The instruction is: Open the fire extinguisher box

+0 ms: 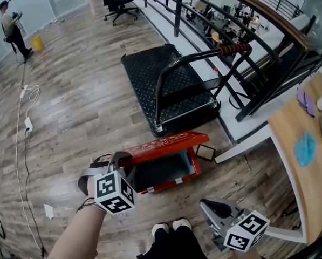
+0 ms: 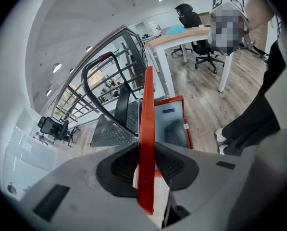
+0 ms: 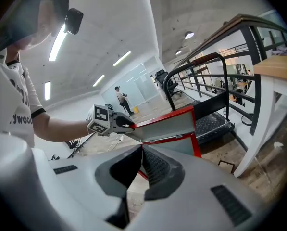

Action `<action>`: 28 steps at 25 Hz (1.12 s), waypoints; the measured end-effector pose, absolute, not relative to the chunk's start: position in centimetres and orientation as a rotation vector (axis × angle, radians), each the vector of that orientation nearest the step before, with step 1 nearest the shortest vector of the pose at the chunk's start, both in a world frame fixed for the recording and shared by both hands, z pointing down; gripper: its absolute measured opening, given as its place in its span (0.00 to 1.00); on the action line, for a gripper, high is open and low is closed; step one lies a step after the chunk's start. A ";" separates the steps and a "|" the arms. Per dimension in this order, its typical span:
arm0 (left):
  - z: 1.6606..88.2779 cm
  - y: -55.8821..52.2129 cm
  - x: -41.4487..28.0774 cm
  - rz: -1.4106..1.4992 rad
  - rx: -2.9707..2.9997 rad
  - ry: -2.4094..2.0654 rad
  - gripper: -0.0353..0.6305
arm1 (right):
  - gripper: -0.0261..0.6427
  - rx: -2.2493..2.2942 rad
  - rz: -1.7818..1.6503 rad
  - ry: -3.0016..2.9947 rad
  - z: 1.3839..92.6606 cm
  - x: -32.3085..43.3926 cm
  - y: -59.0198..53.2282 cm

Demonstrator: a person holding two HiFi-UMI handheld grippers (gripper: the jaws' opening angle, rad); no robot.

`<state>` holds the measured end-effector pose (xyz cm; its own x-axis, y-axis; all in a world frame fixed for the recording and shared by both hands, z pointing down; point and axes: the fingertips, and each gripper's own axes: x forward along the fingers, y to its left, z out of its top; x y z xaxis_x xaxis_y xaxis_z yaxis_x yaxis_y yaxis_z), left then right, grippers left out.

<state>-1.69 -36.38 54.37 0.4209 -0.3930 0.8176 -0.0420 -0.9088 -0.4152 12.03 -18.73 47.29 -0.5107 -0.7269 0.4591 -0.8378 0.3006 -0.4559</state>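
The red fire extinguisher box (image 1: 166,186) lies on the wood floor with its grey inside showing. Its red lid (image 1: 166,144) is raised along the far side. My left gripper (image 1: 126,159) is shut on the lid's left end; in the left gripper view the lid's edge (image 2: 147,129) runs straight between the pads, with the box (image 2: 184,124) beyond. My right gripper (image 1: 205,203) hovers to the right of the box, near my shoes, shut and holding nothing. In the right gripper view its jaws (image 3: 142,150) meet, and the lid (image 3: 169,124) and left gripper (image 3: 124,124) lie ahead.
A black platform cart (image 1: 166,85) with a bent handle stands just behind the box, beside a railing. A small framed card (image 1: 205,152) leans at the box's right end. A wooden desk (image 1: 306,166) is at the right, a cable with power strip (image 1: 27,124) at the left.
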 end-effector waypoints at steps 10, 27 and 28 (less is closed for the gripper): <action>53.2 -38.4 -1.4 -1.468 -2.392 0.372 0.21 | 0.06 1.360 0.973 -2.470 45.6 9.6 -22.0; 52.6 -43.1 -1.3 -1.445 -2.526 0.410 0.21 | 0.06 1.130 0.939 -2.540 44.9 11.4 -31.6; 52.7 -43.4 -1.3 -1.440 -2.535 0.410 0.21 | 0.06 1.123 0.939 -2.541 45.0 11.5 -32.1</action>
